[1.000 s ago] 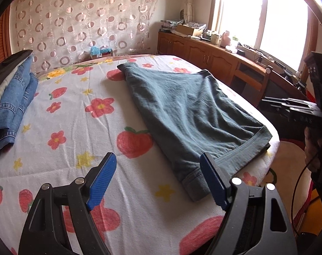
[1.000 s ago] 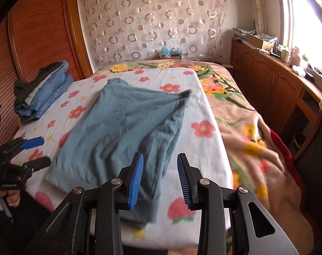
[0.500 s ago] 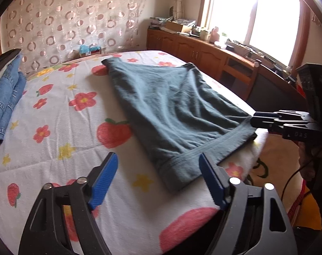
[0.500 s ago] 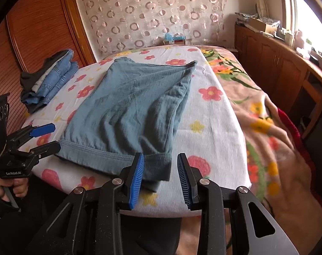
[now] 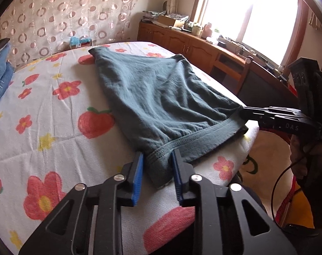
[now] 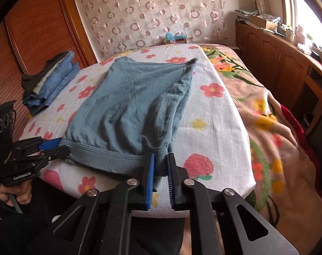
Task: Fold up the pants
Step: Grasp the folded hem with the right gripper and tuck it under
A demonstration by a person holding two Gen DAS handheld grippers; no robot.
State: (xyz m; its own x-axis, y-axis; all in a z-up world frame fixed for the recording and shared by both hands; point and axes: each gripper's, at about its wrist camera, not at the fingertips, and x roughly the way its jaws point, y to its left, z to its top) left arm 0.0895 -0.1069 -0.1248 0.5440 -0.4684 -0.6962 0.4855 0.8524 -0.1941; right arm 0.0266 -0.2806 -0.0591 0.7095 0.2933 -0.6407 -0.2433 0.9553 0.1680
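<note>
Waistband corners of the pants (image 5: pixel 161 106) sit between the pads of both grippers at the near edge of the bed (image 5: pixel 54 114). The left gripper (image 5: pixel 157 173) straddles the left corner of the band; its blue pads flank the fabric, but whether they press it cannot be told. The right gripper (image 6: pixel 161 171) is nearly closed on the right corner — bunched cloth fills the narrow gap between its pads. Beyond the band, the grey-blue pants lie flat on the flower-print sheet, legs pointing toward the far wall. Farther back — a stack of folded jeans (image 6: pixel 48 80) rests at the bed's left side, well apart.
</note>
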